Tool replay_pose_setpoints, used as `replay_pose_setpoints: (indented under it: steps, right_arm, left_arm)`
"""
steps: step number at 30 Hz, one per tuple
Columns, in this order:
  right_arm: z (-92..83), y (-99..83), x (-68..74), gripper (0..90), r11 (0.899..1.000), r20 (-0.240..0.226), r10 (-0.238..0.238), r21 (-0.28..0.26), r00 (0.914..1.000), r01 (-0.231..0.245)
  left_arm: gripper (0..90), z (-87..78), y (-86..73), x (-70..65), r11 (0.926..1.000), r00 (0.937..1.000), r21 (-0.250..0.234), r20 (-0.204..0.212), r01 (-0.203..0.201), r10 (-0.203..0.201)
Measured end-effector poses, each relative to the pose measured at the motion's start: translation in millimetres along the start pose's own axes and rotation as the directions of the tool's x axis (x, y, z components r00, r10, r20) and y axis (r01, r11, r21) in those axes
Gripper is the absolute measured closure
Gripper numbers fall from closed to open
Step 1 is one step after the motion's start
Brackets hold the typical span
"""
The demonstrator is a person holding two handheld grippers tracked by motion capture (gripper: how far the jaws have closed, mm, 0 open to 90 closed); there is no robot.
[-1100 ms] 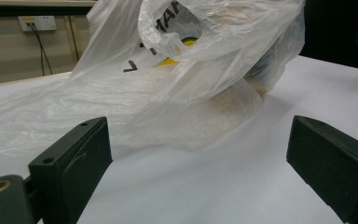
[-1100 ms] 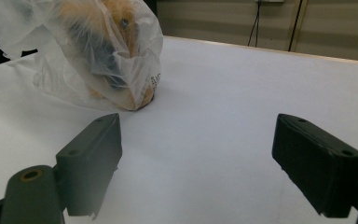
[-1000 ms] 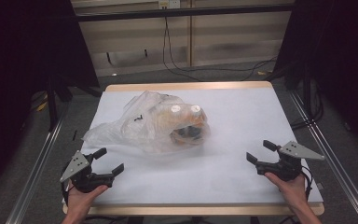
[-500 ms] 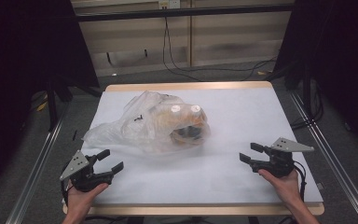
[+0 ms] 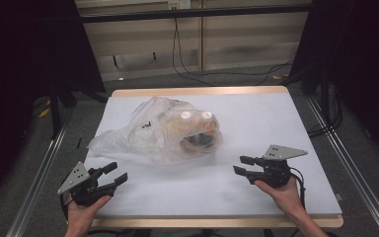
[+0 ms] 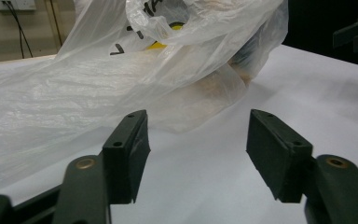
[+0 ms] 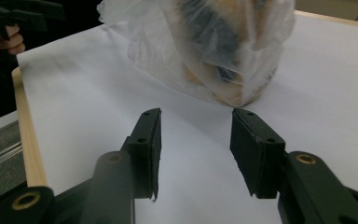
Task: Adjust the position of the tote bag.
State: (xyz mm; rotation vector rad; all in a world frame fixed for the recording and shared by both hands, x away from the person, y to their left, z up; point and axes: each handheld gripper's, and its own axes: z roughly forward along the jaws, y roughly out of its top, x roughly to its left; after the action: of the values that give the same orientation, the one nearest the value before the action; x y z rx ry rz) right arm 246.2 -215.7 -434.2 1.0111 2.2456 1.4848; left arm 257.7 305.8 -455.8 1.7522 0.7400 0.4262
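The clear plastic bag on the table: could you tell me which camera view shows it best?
The high view shows the whole plastic bag, lying apart from both grippers. The left gripper view shows its crumpled side; the right gripper view shows its bulging end.

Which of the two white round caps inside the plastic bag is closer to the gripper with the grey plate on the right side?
The right-hand cap, nearer the right gripper than its twin beside it in the bag.

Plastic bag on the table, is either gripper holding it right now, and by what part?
Neither. The left gripper and right gripper have just been closing their jaws on nothing, both short of the plastic bag.
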Motion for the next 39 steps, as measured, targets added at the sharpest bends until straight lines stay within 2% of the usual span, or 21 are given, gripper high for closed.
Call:
replay_pose_setpoints:
  steps: [2,8,11,16,22,23,25,26,27,28,30,32,35,36,37,39]
  right_arm:
    - [8.3,6.7,3.8,55.5,1.000,-0.037,-0.014,0.003,0.9992,0.014]
    - [19.2,19.5,13.5,57.7,1.000,-0.080,-0.020,-0.002,0.9966,0.020]
    - [30.0,29.7,25.0,62.2,0.999,-0.118,-0.037,0.000,0.9923,0.038]
    - [42.6,39.7,34.6,64.1,0.998,-0.155,-0.054,0.005,0.9864,0.056]
    - [60.2,58.7,49.1,65.3,0.996,-0.202,-0.085,-0.011,0.9756,0.085]
    - [66.2,65.9,53.9,66.1,0.995,-0.220,-0.100,-0.016,0.9704,0.099]
    - [68.1,68.4,55.8,66.7,0.995,-0.226,-0.103,-0.015,0.9688,0.102]
    - [70.8,71.8,58.1,67.1,0.994,-0.232,-0.112,-0.017,0.9663,0.111]
    - [76.3,78.8,63.2,67.8,0.992,-0.247,-0.126,-0.023,0.9607,0.124]
    - [76.3,78.8,63.2,67.8,0.992,-0.247,-0.126,-0.023,0.9607,0.124]
    - [84.2,90.3,71.1,67.8,0.989,-0.267,-0.148,-0.037,0.9522,0.143]
    - [87.0,94.2,74.0,67.8,0.988,-0.271,-0.155,-0.036,0.9500,0.151]
    - [102.7,107.9,82.2,68.2,0.983,-0.286,-0.181,-0.018,0.9410,0.184]
    - [102.7,107.9,82.2,68.2,0.983,-0.286,-0.181,-0.018,0.9410,0.184]
    - [110.2,113.9,86.3,68.8,0.981,-0.294,-0.192,-0.016,0.9363,0.195]
    - [113.3,116.9,88.4,68.9,0.979,-0.298,-0.198,-0.020,0.9340,0.201]
  left_arm:
    - [43.9,0.0,0.8,-0.5,1.0000,1.0000,0.001,0.006,-0.006,0.006]
    - [47.7,1.3,1.6,-2.6,0.9997,0.9998,0.025,0.020,0.002,-0.003]
    - [50.3,1.7,2.3,-3.3,0.9994,0.9995,0.035,0.030,-0.007,0.006]
    - [55.0,3.2,3.2,-3.0,0.9990,0.9993,0.044,0.036,-0.009,0.007]
    - [59.4,4.6,6.4,-1.6,0.9979,0.9985,0.064,0.055,-0.004,0.001]
    - [61.5,4.5,8.0,-0.6,0.9981,0.9982,0.062,0.059,-0.002,-0.001]
    - [62.4,4.2,10.6,1.5,0.9978,0.9985,0.066,0.054,-0.007,0.004]
    - [63.8,4.3,11.5,1.8,0.9977,0.9984,0.068,0.055,0.007,-0.011]
    - [68.5,4.7,13.4,4.3,0.9973,0.9983,0.073,0.059,-0.001,-0.003]
    - [68.9,4.7,13.4,4.3,0.9973,0.9983,0.073,0.059,-0.001,-0.003]
    - [68.9,5.3,15.1,5.4,0.9969,0.9986,0.078,0.052,0.005,-0.009]
    - [68.2,6.8,16.8,6.4,0.9966,0.9993,0.083,0.037,0.005,-0.008]
    - [67.1,11.8,19.0,11.7,0.9949,0.9996,0.100,0.027,-0.008,0.005]
    - [67.0,11.8,19.0,11.7,0.9949,0.9996,0.100,0.027,-0.008,0.005]
    - [67.0,13.3,19.4,13.7,0.9947,0.9996,0.102,0.029,-0.007,0.004]
    - [67.0,16.2,19.7,15.9,0.9953,0.9995,0.096,0.026,0.016,-0.018]
